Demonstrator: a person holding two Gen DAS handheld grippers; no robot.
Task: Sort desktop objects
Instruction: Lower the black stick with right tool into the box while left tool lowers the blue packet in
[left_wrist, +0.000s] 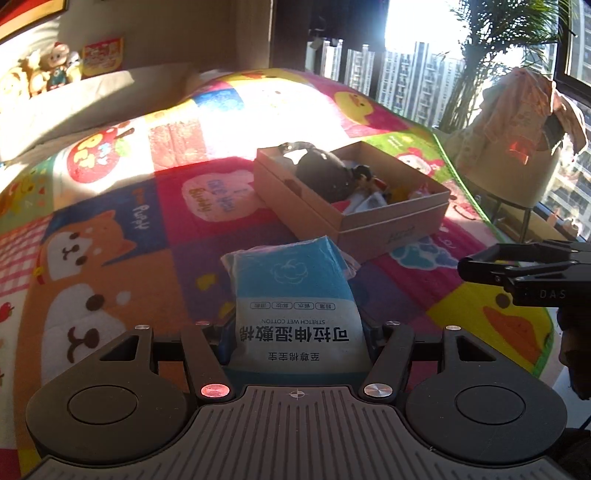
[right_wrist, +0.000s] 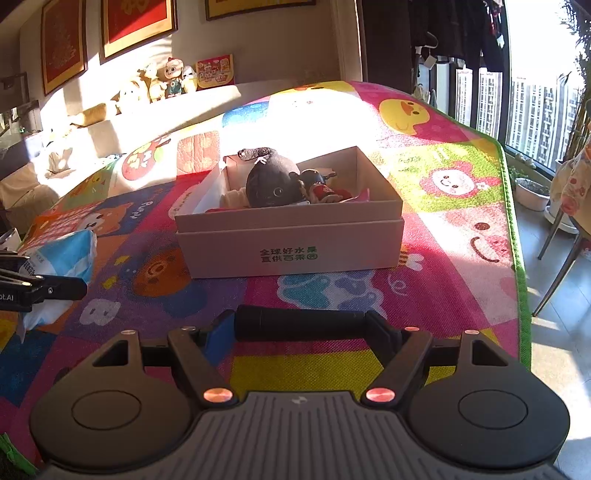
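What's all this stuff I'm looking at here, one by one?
Play mat: one, many colours with cartoon animals, under everything.
Cardboard box: one, beige, open, mid-mat.
Plush toy: one, dark grey, inside the box.
Small doll: one, red clothes, in the box beside the plush.
Cotton pad pack: one, blue and white, gripped by the left tongs.
Black cylinder: one, gripped crosswise by the right tongs.
Left tongs: black.
Right tongs: black.
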